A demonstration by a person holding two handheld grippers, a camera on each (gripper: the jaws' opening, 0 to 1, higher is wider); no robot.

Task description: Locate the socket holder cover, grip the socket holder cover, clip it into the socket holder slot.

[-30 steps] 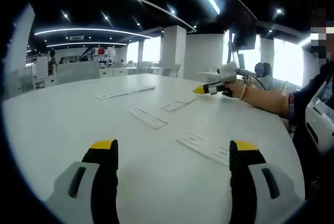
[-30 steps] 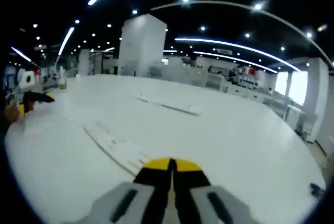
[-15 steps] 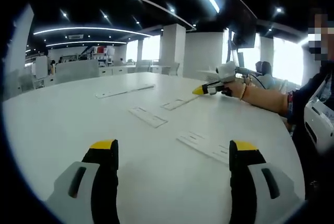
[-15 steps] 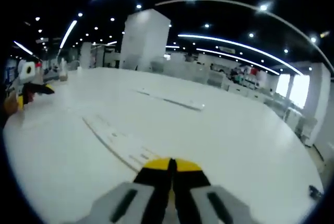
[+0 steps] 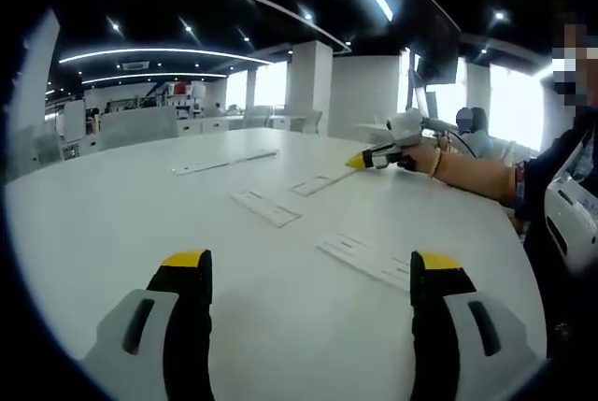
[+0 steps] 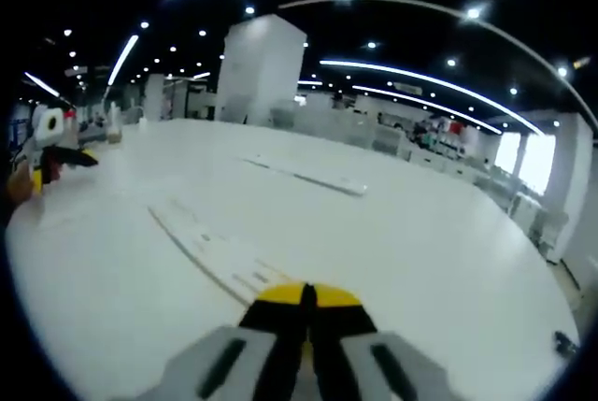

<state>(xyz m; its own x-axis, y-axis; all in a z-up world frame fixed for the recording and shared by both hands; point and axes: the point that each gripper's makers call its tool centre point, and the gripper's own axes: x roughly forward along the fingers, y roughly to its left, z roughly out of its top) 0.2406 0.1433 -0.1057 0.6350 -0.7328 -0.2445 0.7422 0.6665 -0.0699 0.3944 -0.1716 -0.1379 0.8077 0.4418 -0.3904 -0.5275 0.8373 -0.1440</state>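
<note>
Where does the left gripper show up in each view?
Left gripper view: the left gripper rises from the bottom edge, jaws wide apart.
Right gripper view: it is at the far left edge, above the table.
Shared landmark: the white table with flat strips on it.

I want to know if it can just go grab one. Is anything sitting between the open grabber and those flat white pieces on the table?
Nothing visible is. In the left gripper view, the left gripper is open, and only bare white table lies between it and the nearest flat white piece. Which piece is the cover, I cannot tell.
</note>
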